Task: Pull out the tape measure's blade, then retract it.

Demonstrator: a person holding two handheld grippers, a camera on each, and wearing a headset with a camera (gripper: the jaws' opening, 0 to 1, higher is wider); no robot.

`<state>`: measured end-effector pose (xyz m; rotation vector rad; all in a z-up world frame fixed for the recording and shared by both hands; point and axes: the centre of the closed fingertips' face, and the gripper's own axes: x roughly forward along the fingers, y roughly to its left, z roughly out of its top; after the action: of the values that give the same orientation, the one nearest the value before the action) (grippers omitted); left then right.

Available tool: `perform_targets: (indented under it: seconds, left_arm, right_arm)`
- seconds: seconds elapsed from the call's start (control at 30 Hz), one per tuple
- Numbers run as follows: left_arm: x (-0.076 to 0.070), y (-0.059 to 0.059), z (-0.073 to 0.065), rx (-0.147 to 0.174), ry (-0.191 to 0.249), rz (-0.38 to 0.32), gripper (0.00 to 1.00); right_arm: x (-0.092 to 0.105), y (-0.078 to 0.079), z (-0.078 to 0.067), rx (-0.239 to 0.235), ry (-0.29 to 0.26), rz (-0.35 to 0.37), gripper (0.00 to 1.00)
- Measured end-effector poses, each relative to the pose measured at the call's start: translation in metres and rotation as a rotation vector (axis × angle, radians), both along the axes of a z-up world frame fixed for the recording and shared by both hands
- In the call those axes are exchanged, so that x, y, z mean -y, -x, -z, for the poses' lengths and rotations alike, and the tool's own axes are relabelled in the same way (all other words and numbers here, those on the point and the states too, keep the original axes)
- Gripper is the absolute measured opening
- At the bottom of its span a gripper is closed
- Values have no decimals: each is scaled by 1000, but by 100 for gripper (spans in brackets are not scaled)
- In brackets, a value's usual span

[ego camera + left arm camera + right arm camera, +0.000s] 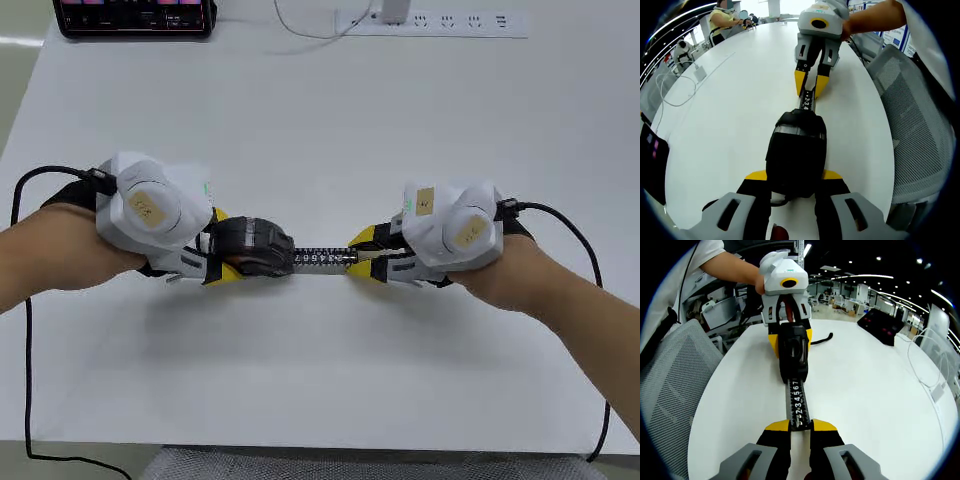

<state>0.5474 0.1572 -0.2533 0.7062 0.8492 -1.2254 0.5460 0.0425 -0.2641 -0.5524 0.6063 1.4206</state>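
On the wide white desk (pixel 320 120), the black rubber-cased tape measure (pixel 250 245) sat clamped between the left tool's (pixel 222 248) jaws. The right tool (pixel 358 257) pinched the tip of its short, numbered steel blade (pixel 322 258). A weak pinch could let the blade snap back.

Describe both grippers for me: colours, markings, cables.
The left gripper and right gripper match: rounded white housings bearing tan stickers, grey linkages, black fingers tipped yellow. A black cable trails from each. The person wears a white short sleeve.
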Motion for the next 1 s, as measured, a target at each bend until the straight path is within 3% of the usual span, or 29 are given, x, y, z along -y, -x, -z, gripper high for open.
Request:
perform_targets:
  seconds: [1.0]
  left_arm:
    - [0, -1, 1, 2, -1, 5, 29]
  right_arm:
    - [24, 0, 2, -8, 17, 43, 9]
